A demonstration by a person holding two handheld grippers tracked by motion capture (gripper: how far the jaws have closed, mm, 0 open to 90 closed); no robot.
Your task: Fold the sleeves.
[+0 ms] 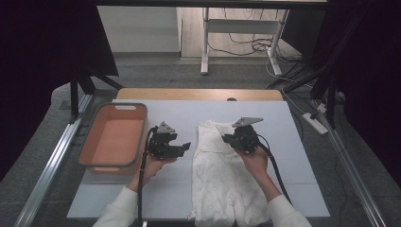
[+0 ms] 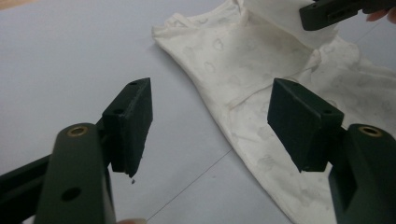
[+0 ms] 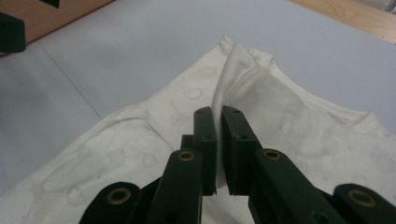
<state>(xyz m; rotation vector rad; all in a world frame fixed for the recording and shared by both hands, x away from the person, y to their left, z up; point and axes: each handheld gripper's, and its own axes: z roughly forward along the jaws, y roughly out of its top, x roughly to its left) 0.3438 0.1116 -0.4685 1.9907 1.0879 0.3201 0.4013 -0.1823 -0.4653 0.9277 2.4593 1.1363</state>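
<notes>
High view: desk (image 1: 293, 142) under white sheet; cream garment (image 1: 222, 179) lies flat at centre-right, orange basket (image 1: 113, 137) at left, likely its destination. Right tool (image 3: 218, 140) pinches a raised fabric fold near the collar, lifting it. Left tool (image 2: 210, 121) spread, poised beside the garment edge.

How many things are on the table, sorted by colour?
Orange rectangular plastic basket: 1
Cream-white patterned cloth garment: 1
Black two-jaw grippers, left gripper open, right gripper shut on a fold of the garment: 2
Total: 4
</notes>
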